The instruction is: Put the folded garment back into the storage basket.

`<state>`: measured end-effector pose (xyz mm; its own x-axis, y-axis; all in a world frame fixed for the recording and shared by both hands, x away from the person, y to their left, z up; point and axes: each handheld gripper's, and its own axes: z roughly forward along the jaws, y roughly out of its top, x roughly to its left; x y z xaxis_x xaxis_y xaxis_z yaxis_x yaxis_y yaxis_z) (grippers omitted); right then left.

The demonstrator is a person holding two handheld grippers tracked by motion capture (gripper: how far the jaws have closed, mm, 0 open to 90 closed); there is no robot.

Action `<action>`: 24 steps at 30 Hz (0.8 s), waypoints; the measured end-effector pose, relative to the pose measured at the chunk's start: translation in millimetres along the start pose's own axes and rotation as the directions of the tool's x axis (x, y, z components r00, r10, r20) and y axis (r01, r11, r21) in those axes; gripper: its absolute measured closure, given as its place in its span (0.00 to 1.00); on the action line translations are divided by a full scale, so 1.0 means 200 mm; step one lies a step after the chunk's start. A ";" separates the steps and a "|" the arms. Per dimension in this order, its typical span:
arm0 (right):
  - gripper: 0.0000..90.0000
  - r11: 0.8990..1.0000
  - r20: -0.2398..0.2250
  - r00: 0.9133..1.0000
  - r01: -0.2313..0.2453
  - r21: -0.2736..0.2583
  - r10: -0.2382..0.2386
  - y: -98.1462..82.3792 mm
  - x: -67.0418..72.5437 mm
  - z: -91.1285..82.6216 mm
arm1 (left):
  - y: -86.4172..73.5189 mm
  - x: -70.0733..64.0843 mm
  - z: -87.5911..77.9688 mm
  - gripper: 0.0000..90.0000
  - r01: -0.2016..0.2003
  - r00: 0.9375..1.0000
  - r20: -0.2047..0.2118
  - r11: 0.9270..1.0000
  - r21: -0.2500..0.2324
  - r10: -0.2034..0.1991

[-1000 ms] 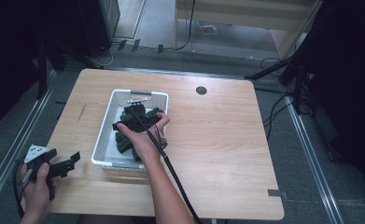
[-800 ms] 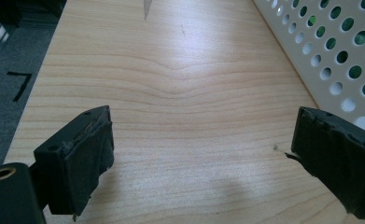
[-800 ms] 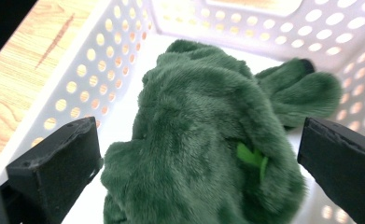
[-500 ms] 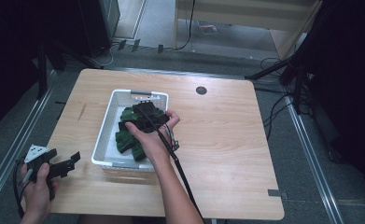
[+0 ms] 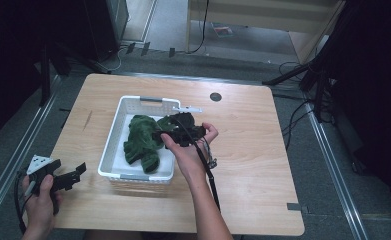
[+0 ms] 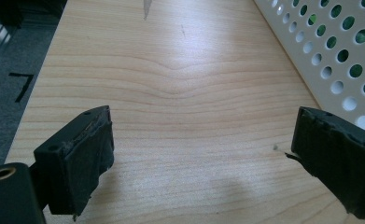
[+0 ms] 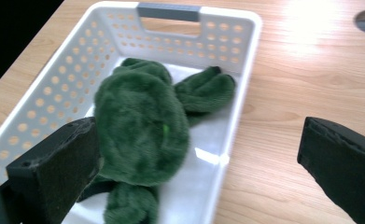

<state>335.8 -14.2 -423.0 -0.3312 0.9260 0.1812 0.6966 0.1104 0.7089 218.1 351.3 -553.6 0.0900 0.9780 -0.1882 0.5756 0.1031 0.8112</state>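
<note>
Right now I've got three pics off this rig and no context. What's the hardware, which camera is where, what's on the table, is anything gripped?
There is no robot here: a person holds a hand-held two-jaw gripper in each hand. The high view looks down on a wooden table from the person's side. The other two pictures come from cameras riding on the grippers, looking out between their black jaws.

On the table stands a white perforated basket with a green plush toy lying inside.

The left gripper hovers near the table's left front corner, jaws wide apart, with bare wood between them. The right gripper is at the basket's right rim, above the toy, jaws also apart. Neither holds anything.
</note>
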 end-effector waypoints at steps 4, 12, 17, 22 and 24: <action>0.00 1.000 0.014 1.000 -0.003 -0.015 0.003 -0.02 -0.07 -0.03 | 0.00 0.00 0.00 0.08 -0.001 1.000 -0.001 1.000 -0.001 0.001; 0.00 0.999 0.042 0.999 -0.016 -0.041 0.018 -0.09 -0.23 -0.09 | 0.00 0.00 0.00 0.08 -0.004 1.000 -0.003 1.000 0.000 0.004; 0.00 0.998 0.064 0.998 -0.022 -0.052 0.025 -0.13 -0.32 -0.12 | 0.00 0.00 0.00 0.08 -0.005 1.000 -0.005 1.000 0.000 0.005; 0.00 0.998 0.079 0.996 -0.030 -0.057 0.035 -0.17 -0.41 -0.14 | 0.00 -0.01 0.00 0.08 -0.008 1.000 -0.005 1.000 -0.001 0.008; 0.00 0.997 0.087 0.995 -0.038 -0.064 0.043 -0.20 -0.46 -0.15 | 0.00 -0.01 0.00 0.08 -0.010 1.000 -0.004 1.000 -0.001 0.010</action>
<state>319.3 -115.4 -447.5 -0.2445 0.9577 0.1518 0.6663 0.0522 0.7438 217.5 350.3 -553.2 0.0929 0.9797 -0.1776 0.5735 0.0932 0.8139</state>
